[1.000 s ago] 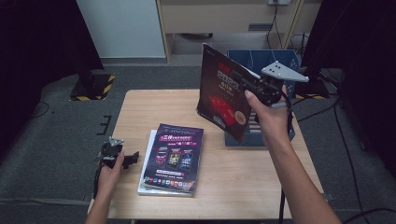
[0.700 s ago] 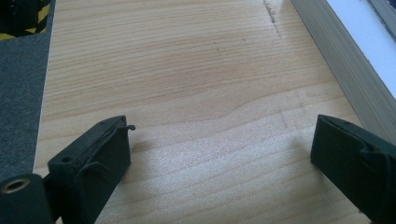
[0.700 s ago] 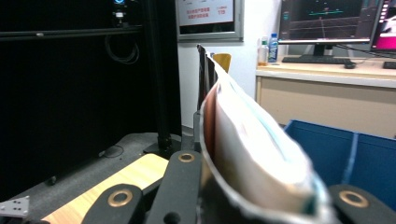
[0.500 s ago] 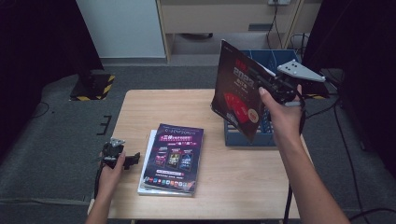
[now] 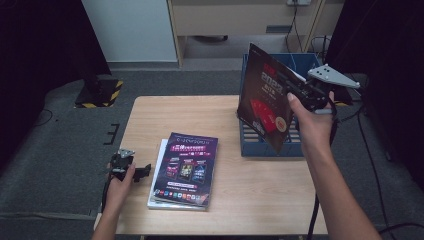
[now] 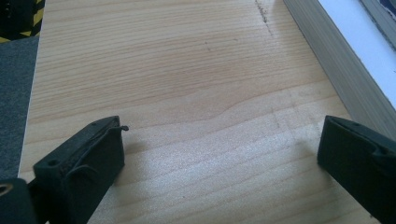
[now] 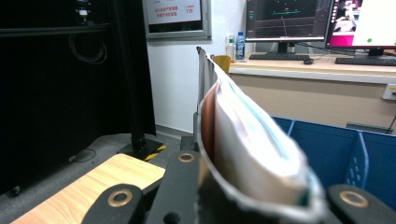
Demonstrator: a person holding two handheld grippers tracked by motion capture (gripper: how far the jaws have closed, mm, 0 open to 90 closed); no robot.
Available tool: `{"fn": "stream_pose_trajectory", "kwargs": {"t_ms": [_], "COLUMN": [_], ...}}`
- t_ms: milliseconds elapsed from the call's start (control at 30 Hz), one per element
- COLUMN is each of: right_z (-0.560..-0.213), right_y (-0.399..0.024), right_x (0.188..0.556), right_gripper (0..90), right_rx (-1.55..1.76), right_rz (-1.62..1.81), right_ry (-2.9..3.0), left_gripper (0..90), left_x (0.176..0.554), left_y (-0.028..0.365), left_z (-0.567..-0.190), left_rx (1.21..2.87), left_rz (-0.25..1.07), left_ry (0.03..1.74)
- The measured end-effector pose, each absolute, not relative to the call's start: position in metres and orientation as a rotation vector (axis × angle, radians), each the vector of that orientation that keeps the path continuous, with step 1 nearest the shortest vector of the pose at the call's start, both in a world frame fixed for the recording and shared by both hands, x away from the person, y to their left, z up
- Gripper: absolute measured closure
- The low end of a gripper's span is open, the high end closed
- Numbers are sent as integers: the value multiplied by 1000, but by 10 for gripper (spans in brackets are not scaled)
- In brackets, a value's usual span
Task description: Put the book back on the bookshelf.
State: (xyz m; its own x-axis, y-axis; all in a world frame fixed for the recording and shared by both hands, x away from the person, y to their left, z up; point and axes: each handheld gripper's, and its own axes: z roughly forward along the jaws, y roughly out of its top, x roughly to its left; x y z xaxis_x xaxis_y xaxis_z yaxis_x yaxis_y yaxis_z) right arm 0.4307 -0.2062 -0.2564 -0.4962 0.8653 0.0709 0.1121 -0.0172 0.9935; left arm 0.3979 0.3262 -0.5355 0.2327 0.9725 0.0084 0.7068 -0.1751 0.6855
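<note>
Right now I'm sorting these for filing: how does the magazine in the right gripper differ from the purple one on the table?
The held magazine stands upright over the blue rack, clamped in the right gripper; the purple magazine lies flat, untouched, atop a white book. The held cover is dark with red; the other is purple. Both are glossy.

Black right gripper [image 5: 300,90] with grey three-cornered plate, black jaws, brass-ringed screw holes.

Your dark magazine [image 5: 265,107] with red print stands nearly upright, lifted over the table's far right corner.
</note>
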Motion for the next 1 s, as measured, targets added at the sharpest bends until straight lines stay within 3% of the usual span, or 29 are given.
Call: {"fn": "stream_pose_trajectory", "kwargs": {"t_ms": [1000], "right_z": [-258], "right_y": [-219], "right_x": [439], "right_gripper": [865], "right_rx": [1081], "right_rz": [1530], "right_ry": [1599], "left_gripper": [0], "left_x": [398], "left_y": [325], "left_z": [-536], "left_rx": [1955], "left_rz": [618], "left_ry": [1525]}}
